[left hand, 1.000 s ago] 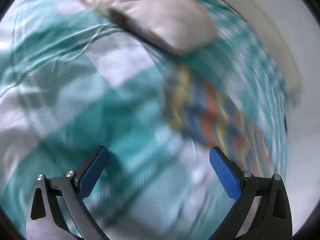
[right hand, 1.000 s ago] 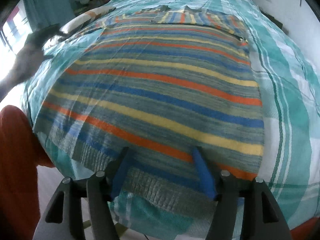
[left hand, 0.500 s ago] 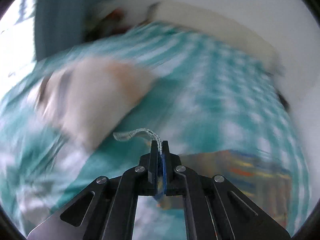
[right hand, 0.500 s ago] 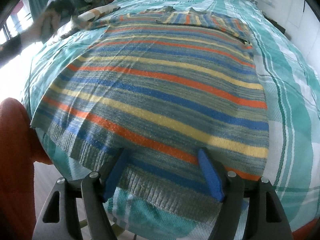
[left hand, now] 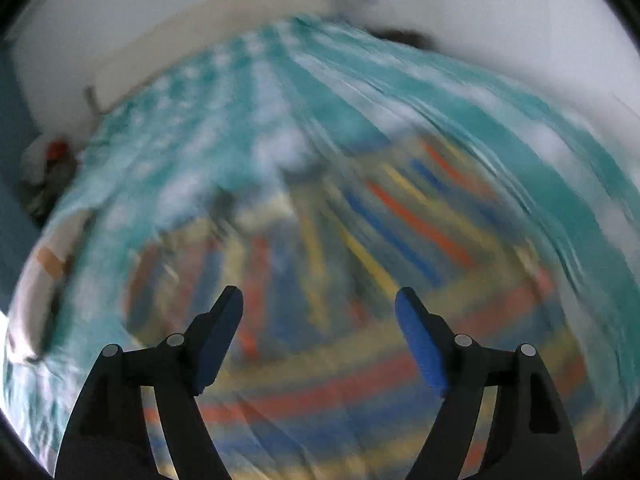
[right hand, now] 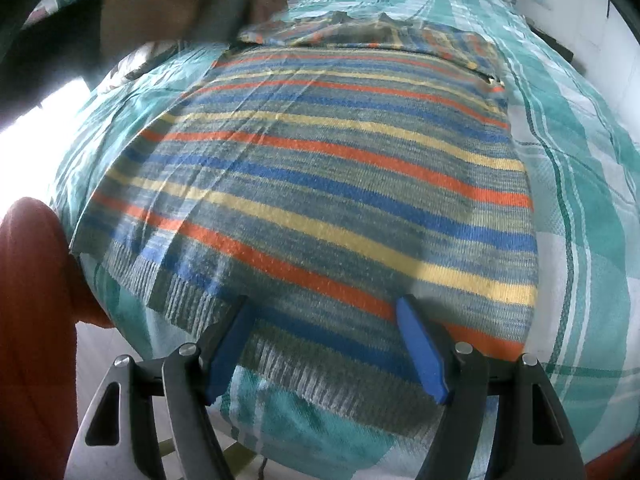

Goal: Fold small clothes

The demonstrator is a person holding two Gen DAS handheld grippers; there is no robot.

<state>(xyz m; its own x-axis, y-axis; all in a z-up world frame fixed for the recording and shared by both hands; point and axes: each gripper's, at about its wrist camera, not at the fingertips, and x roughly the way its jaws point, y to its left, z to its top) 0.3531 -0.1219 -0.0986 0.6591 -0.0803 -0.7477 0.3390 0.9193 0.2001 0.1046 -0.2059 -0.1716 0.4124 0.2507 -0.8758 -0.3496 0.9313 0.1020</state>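
Right gripper (right hand: 324, 340) wide open, straddling hem of sweater (right hand: 320, 184), same spot as half second back, no bite yet. Sweater flat on checked bedspread (right hand: 580, 200), hem near, collar far. Left gripper (left hand: 320, 336) now wide open over sweater's far part; half second ago pinched shut on thin strip of something, so that's dropped. View super blurry, fast swing. Far end: blurred arm (right hand: 168, 4) by collar. Guessing fold hasn't started, both lining up for grabs.

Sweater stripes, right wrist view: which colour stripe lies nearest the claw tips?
The orange stripe on the striped sweater; yellow and blue bands lie farther from the right claw.
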